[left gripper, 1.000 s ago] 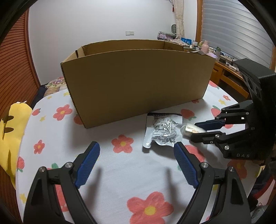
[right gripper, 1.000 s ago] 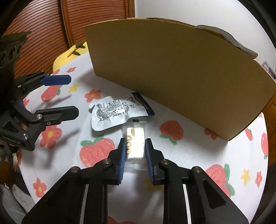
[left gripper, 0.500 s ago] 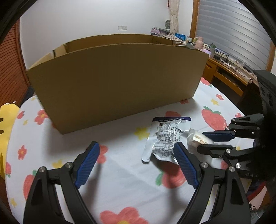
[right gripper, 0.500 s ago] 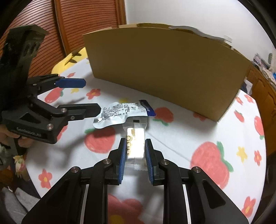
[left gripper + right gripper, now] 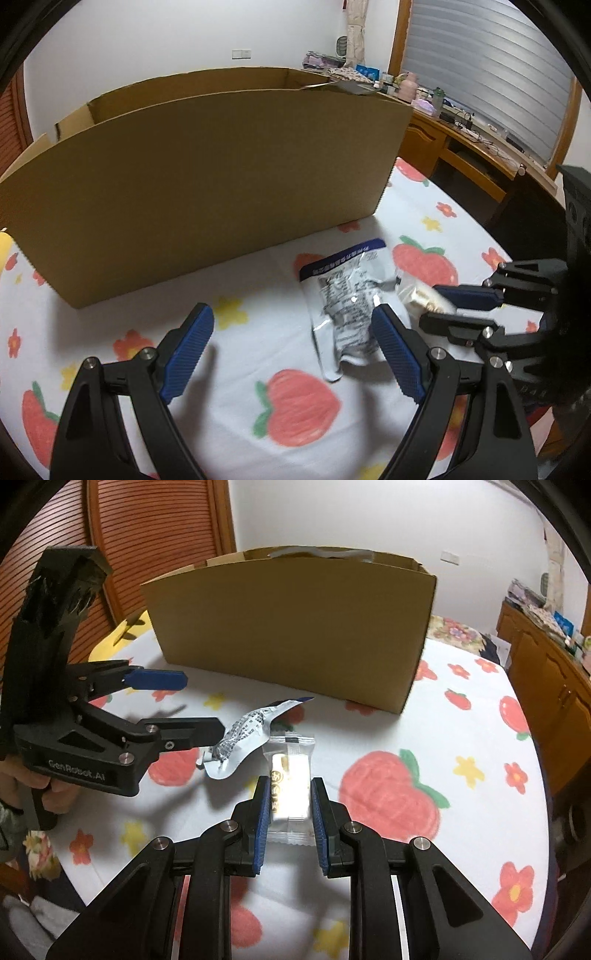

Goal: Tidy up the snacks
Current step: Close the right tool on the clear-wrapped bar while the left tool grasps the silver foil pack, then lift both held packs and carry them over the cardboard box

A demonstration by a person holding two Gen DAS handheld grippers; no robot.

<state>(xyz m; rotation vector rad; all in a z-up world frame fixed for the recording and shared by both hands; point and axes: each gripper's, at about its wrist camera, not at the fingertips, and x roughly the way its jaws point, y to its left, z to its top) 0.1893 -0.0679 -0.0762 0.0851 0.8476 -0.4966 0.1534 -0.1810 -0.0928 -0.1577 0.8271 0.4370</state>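
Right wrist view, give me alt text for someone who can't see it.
The right gripper is shut on a clear-wrapped white snack bar above a fruit-print tablecloth. To its left, the open left gripper sits by a crumpled silver packet; a cardboard box stands behind.

Left wrist view: low, close, facing the brown cardboard box (image 5: 207,192). Right wrist view: low, from the right. Shared: box (image 5: 291,627), crinkled silver snack pouch (image 5: 345,306) (image 5: 243,734), fruit-print surface (image 5: 258,350) (image 5: 461,738).
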